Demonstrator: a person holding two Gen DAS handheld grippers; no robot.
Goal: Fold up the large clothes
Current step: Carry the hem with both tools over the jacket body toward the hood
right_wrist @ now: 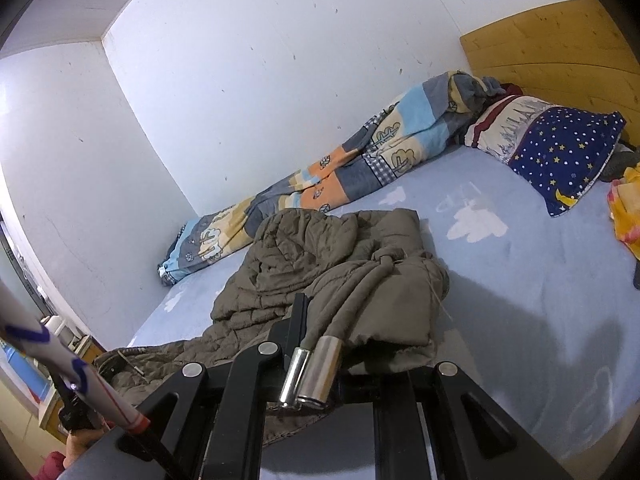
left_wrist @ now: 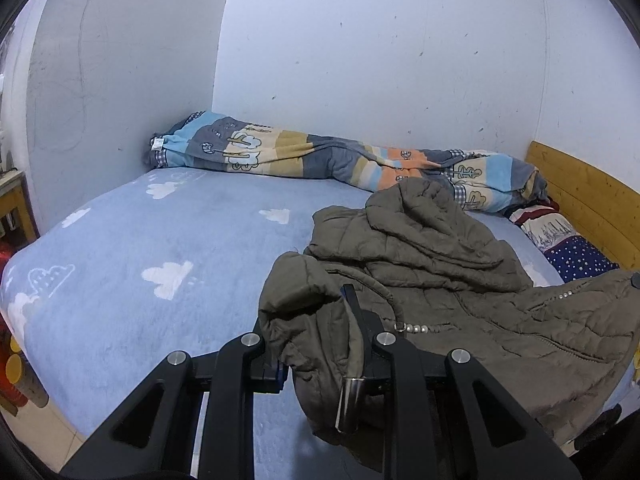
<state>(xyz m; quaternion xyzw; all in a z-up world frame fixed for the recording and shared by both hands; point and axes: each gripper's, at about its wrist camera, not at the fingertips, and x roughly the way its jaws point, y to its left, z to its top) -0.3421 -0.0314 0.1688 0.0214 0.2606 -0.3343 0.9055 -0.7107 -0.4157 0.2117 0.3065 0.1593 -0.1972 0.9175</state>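
Both grippers are being held clenched on the olive quilted jacket (left_wrist: 432, 264). Left gripper (left_wrist: 316, 320): a bunched padded edge is being pinched between the fingers, with a drawcord and its metal end cap (left_wrist: 350, 404) hanging over the jaw. Right gripper (right_wrist: 316, 320): a fabric edge with two cords and metal tips (right_wrist: 312, 372) is being gripped, though the far finger is hidden under cloth.

The jacket is lying crumpled on the blue cloud-print bed sheet (left_wrist: 120, 248), near the rolled patterned quilt (left_wrist: 280, 152) along the wall and apart from the starry pillow (right_wrist: 560, 152).

Progress is being judged as early: no flat spread, no clean fold is being shown. Still outstanding: spreading flat, sleeves in, body folded.
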